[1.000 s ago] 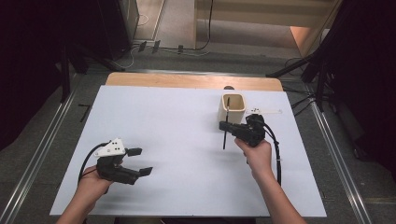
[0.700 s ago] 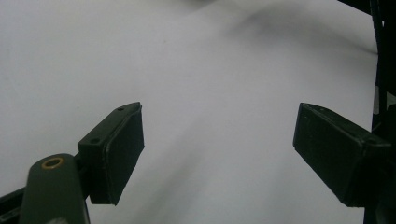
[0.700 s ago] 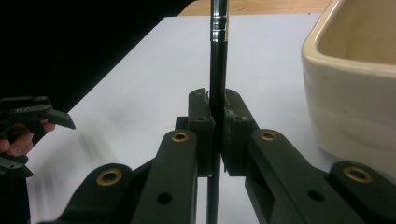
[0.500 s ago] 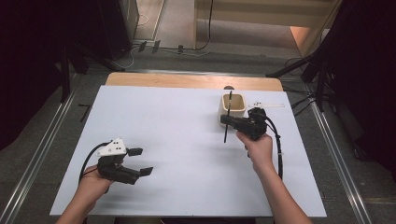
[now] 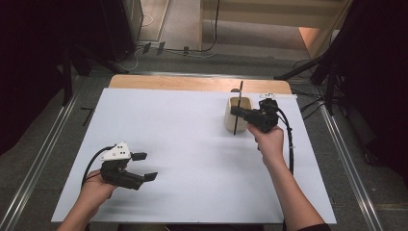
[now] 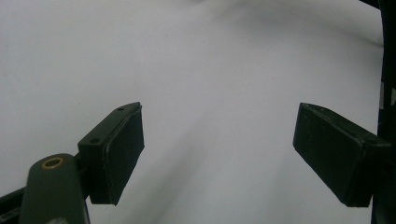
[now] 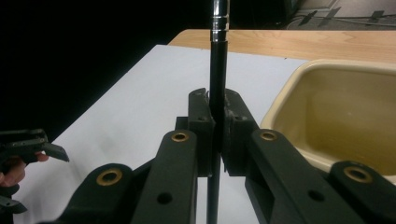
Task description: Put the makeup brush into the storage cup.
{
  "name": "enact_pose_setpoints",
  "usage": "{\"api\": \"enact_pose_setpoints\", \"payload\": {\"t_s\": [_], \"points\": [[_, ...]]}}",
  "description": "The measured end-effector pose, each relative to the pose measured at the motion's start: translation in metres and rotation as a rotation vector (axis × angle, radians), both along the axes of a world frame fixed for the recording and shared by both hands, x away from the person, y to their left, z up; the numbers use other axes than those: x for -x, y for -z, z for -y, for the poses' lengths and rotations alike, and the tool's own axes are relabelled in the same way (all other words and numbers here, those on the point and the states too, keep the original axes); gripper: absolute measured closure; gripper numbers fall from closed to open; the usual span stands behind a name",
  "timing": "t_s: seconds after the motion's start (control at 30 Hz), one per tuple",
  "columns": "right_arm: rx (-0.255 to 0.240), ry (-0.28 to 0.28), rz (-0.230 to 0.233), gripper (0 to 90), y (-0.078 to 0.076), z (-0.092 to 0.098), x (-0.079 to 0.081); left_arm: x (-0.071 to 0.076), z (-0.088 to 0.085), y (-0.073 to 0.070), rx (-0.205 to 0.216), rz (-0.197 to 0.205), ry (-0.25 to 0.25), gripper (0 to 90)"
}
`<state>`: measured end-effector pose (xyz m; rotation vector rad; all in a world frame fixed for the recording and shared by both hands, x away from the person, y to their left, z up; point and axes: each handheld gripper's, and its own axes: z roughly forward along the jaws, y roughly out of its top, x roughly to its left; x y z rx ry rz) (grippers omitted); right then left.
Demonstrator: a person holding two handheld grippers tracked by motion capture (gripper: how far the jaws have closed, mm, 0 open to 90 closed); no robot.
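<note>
Broad open white table [image 5: 192,144] lies between the two hands, with nothing standing on its middle or near side. At the far right, a cream tub [image 5: 239,114] is the one obstacle, with the right gripper [image 5: 239,113] and its upright black rod [image 5: 237,108] just beside it. The left gripper [image 5: 144,166], jaws spread, sits at the near left, bare surface ahead of it.

Lab-like recording space, white table [image 5: 192,144], black curtains [image 5: 33,57], floor cables [image 5: 211,45]
</note>
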<state>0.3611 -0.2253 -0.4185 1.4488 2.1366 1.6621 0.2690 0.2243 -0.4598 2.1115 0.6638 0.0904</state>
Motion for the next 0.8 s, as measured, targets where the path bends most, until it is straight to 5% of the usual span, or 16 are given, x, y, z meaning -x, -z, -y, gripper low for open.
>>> {"api": "enact_pose_setpoints", "payload": {"t_s": [0.8], "points": [[0.014,0.056,-0.001,85.5,-0.032,0.013,-0.043,0.0,0.0,0.0,0.01,-0.001,0.004,16.7]]}}
